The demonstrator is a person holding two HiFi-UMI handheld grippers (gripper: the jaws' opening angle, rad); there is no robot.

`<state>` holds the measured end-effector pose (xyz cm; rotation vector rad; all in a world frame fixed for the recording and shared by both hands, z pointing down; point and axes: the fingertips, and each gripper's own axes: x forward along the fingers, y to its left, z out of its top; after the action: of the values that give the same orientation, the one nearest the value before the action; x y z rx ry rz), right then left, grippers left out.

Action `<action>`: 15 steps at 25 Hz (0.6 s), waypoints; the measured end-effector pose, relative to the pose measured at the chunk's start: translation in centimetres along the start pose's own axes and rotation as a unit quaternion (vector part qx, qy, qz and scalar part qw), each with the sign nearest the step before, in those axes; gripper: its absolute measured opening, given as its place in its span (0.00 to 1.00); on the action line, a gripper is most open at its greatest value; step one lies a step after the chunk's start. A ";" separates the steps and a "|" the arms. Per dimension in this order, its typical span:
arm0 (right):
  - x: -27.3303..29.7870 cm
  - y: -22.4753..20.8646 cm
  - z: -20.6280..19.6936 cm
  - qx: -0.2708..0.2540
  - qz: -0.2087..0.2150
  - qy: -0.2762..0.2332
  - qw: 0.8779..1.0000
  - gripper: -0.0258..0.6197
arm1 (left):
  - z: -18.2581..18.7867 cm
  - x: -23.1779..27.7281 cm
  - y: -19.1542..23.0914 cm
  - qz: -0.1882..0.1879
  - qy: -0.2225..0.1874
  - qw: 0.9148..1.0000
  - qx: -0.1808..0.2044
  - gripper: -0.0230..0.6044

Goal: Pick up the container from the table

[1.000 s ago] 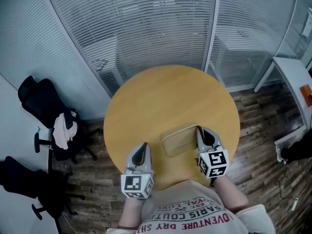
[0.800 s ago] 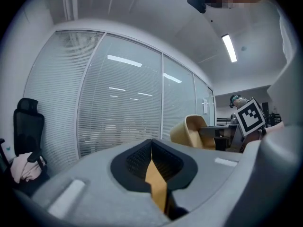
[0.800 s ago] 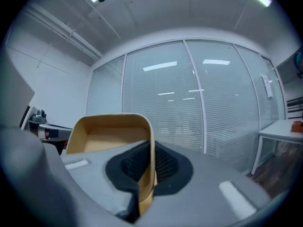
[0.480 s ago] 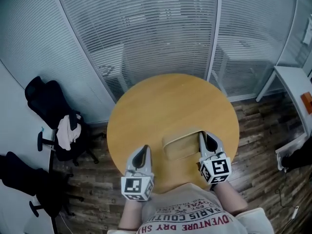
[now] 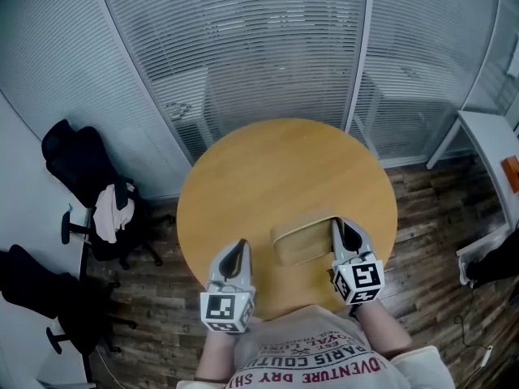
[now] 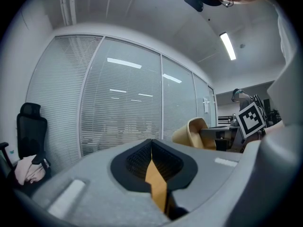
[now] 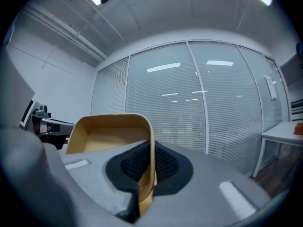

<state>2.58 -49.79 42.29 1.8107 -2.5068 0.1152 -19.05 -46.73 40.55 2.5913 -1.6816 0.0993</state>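
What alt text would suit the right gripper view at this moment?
The right gripper is shut on one thin side wall of a tan, open-topped container, seen against glass partitions with lowered blinds.

**Tan container pinched by one wall**

The container (image 5: 302,243) is a shallow, open-topped tan tub with a rounded-rectangular rim and thin walls. It is over the round counter (image 5: 268,168), toward 5 o'clock from the counter's centre and near the person's edge. The closed right claw (image 5: 336,222) pinches its wall at 3 o'clock. The tub is tilted. Whether its base touches the counter cannot be told.
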 end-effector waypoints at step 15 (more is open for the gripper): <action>0.7 0.1 -0.8 0.017 0.021 0.016 0.999 0.05 | 0.2 0.5 0.1 0.013 0.003 1.000 0.000 0.05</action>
<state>2.28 -50.35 43.16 1.7533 -2.5382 0.1884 -18.90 -47.19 40.42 2.5683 -1.7126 0.1088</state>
